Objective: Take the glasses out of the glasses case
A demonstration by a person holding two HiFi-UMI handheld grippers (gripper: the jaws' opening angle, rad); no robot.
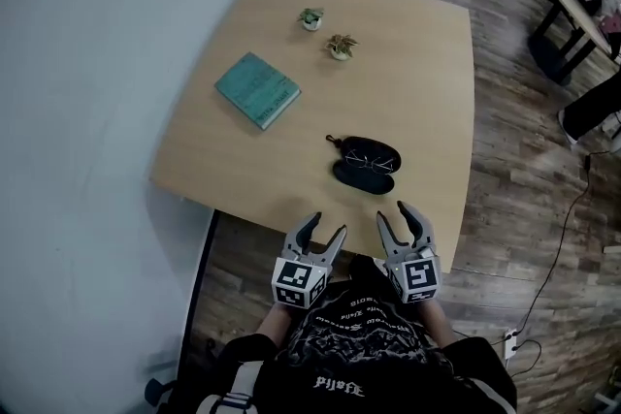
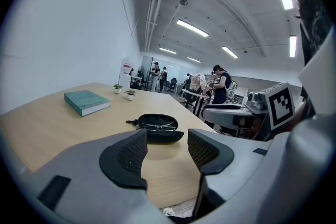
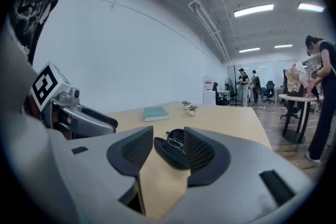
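Observation:
A black glasses case [image 1: 364, 165] lies open on the wooden table [image 1: 408, 53] near its front edge, with thin-rimmed glasses [image 1: 370, 156] resting in it. Both grippers hover at the table's front edge, short of the case. My left gripper [image 1: 323, 231] is open and empty; in its own view the glasses case [image 2: 157, 127] and the glasses [image 2: 159, 126] lie ahead between the jaws. My right gripper [image 1: 403, 214] is also open and empty, and its view shows the glasses case [image 3: 170, 151] just beyond its fingertips [image 3: 137, 152].
A teal book [image 1: 257, 89] lies at the table's left. Two small potted plants [image 1: 311, 18] [image 1: 341, 46] stand toward the far edge. A white wall runs along the left. Wooden floor, other desks and people fill the right and background.

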